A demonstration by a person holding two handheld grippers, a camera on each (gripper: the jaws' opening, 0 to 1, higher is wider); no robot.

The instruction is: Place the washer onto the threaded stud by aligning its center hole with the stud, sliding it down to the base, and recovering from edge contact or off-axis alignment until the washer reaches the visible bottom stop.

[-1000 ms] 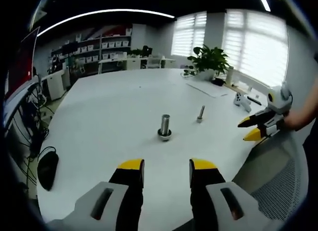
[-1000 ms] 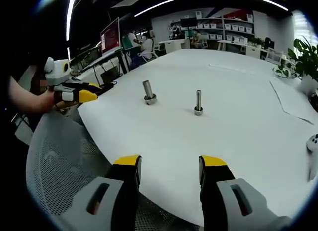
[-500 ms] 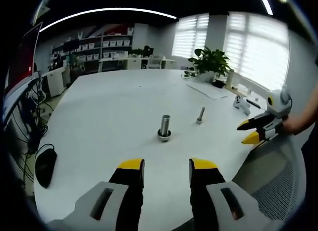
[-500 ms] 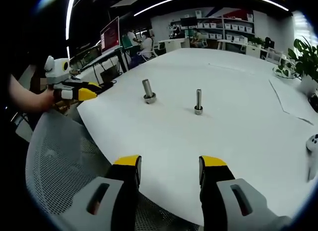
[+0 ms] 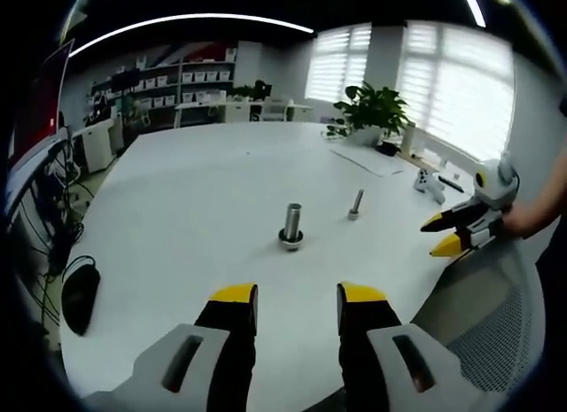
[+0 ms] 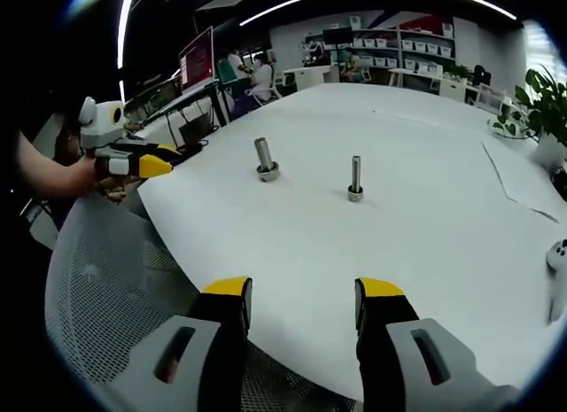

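Two upright metal parts stand on the round white table (image 5: 195, 190). A thick stud on a ring-like base (image 5: 291, 225) (image 6: 265, 159) is nearer the left hand; whether that ring is a washer I cannot tell. A thinner threaded stud (image 5: 355, 204) (image 6: 355, 178) stands beside it. My left gripper (image 5: 297, 297) hangs open over the near table edge, nothing between its yellow-tipped jaws; it appears again as the left gripper (image 6: 146, 164). My right gripper (image 6: 303, 292) is open and empty, also seen as the right gripper (image 5: 447, 232).
A mesh chair (image 6: 106, 288) sits below the table edge. A black mouse (image 5: 81, 299), a potted plant (image 5: 376, 106), a white game controller (image 5: 431, 182) and papers (image 5: 372, 158) lie toward the table's rims. Shelves and desks stand behind.
Both views have shifted only slightly with the hands. The studs and both grippers stand as before.
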